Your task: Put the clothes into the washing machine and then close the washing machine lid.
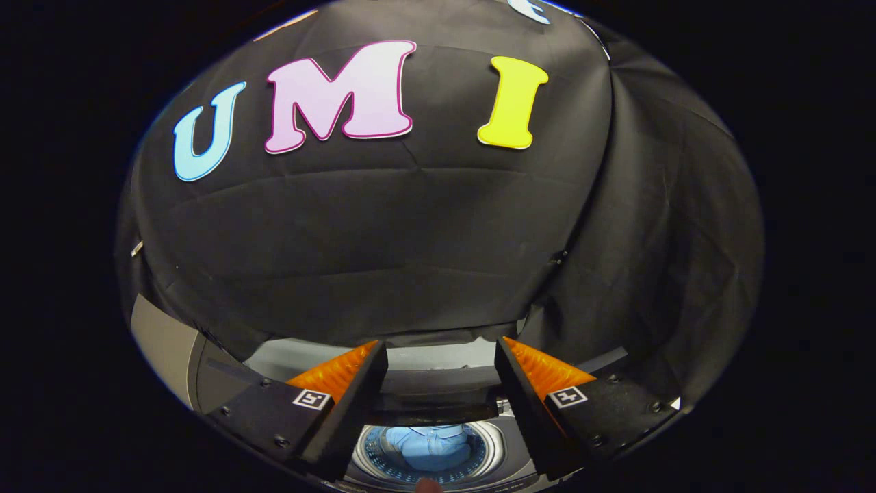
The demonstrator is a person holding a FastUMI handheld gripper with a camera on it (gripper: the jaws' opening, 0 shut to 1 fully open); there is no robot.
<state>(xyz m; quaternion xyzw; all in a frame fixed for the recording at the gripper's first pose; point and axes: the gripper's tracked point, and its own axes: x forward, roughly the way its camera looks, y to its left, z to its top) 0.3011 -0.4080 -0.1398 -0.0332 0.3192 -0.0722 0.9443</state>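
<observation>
- Washing machine (226,373) sitting below the fingers, lid up, drum gaping.
- Gripper (441,356) hovering above the drum, jaws spread wide, pinching nothing.
- Blue clothes (431,445) lying down inside the drum, between the fingers.

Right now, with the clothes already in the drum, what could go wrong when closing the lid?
1. The hand-held gripper is open and holds nothing; the lid lies just ahead between its fingers, so a shallow grasp might slip.
2. The blue clothes sit in the washing machine drum; I cannot tell whether any fabric reaches the rim, where the lid could pinch it.
</observation>
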